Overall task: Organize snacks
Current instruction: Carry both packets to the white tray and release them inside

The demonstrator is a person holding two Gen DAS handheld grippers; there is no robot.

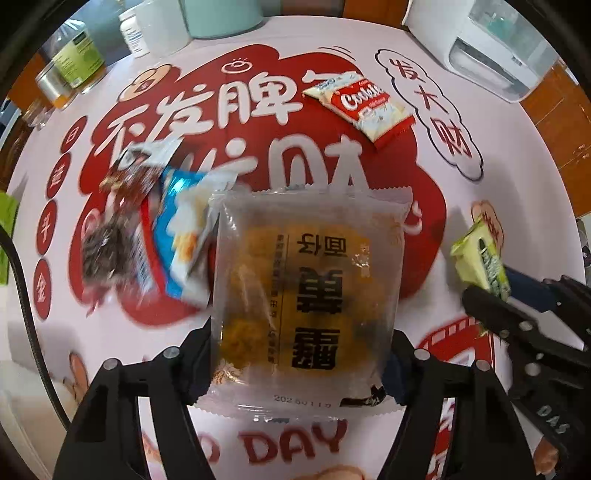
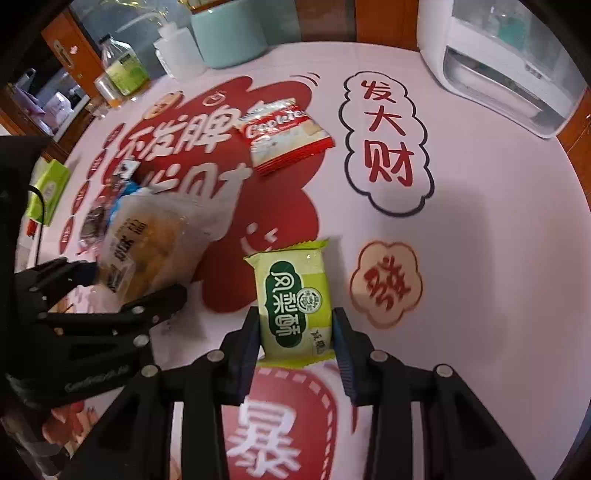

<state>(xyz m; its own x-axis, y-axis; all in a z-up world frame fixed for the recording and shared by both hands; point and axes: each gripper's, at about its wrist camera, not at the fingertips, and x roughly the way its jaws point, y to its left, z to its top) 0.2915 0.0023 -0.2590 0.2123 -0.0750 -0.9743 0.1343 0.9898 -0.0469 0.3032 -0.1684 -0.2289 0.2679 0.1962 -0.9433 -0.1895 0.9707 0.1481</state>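
My left gripper (image 1: 301, 354) is shut on a clear-wrapped yellow pastry pack (image 1: 306, 288), held above the table; it also shows in the right wrist view (image 2: 147, 247). My right gripper (image 2: 295, 332) is shut on a green snack pack (image 2: 295, 302), which also shows in the left wrist view (image 1: 480, 254). A red and white cookie pack (image 1: 362, 107) lies further back on the table, seen again in the right wrist view (image 2: 284, 138). A blue and white pack (image 1: 181, 236) and a dark brown pack (image 1: 110, 229) lie left of the pastry, blurred.
The table has a white cloth with red print (image 2: 480, 221). Jars and bottles (image 1: 77, 59), a teal container (image 1: 221, 16) and a white appliance (image 2: 498, 62) stand along the far edge. A green box (image 2: 48, 192) sits at the left.
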